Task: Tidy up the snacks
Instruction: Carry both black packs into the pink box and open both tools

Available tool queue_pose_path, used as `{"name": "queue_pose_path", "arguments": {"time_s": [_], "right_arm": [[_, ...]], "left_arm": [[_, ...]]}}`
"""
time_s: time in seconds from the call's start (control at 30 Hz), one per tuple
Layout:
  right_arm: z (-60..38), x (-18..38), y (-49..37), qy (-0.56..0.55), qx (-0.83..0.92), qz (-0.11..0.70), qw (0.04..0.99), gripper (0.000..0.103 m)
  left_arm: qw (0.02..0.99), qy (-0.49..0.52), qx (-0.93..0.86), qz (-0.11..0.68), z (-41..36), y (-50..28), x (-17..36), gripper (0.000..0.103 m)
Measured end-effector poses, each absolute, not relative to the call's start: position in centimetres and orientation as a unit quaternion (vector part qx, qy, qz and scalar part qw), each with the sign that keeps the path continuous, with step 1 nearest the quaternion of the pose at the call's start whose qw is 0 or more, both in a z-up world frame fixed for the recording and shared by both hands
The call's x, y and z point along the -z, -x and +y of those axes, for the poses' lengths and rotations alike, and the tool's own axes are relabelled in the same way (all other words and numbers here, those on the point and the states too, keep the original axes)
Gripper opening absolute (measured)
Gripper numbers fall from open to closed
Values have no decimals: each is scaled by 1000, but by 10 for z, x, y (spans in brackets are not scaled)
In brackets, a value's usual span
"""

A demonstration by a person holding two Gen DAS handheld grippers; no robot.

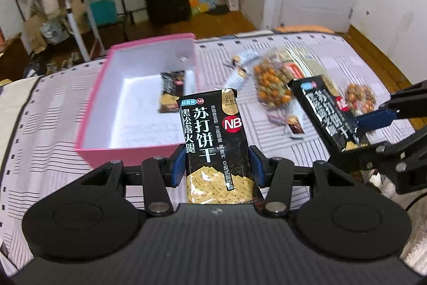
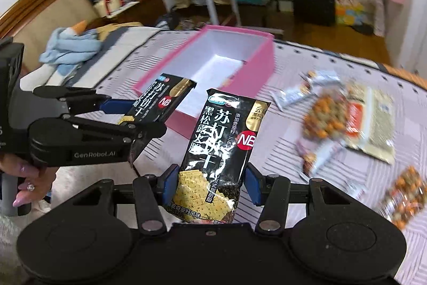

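From the left wrist view, the left gripper (image 1: 217, 167) clamped a black soda-cracker packet (image 1: 213, 143) by its lower half, held upright just short of the pink box's (image 1: 93, 108) near wall. One more black packet (image 1: 170, 91) lay inside the box against its far side. The right gripper (image 1: 371, 122) came in at the right, closed on a second cracker packet (image 1: 325, 111), above the bed's right edge, where bags of mixed nuts (image 1: 269, 84) lay.

From the right wrist view, the right gripper (image 2: 210, 186) pinched its crinkled packet (image 2: 218, 148) low across the width; the left gripper (image 2: 122, 111) carried its packet (image 2: 160, 100) over the box's (image 2: 256, 66) near-left corner. The packets looked light, with slick film over brittle crackers, so a gentle grip on the flat sides seemed wise.
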State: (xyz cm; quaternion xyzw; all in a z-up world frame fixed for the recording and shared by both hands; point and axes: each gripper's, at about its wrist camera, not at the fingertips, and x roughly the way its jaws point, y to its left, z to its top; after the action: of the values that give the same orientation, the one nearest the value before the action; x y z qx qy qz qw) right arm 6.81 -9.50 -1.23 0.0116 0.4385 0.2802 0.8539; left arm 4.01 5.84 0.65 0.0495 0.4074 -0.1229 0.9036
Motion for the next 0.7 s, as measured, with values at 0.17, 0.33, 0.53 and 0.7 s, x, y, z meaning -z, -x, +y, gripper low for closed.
{"name": "queue_pose_path", "arguments": {"time_s": [0.17,0.33,0.53,0.7], "right_arm": [[-70,7,-100,-26,-299,429,852,57],[-52,15,-149,-48,-302,424,852,57],[-23,44,-204,-52,-303,431,848,57],[-6,64,-221,-38,-319,429,845,57]], "left_arm": [[919,-40,103,378,87,-47,-24,48],[925,-26,65,373,113,-84,-20,48],[925,6,31,379,143,-146,9,48],[915,12,45,400,163,-182,37,48]]}}
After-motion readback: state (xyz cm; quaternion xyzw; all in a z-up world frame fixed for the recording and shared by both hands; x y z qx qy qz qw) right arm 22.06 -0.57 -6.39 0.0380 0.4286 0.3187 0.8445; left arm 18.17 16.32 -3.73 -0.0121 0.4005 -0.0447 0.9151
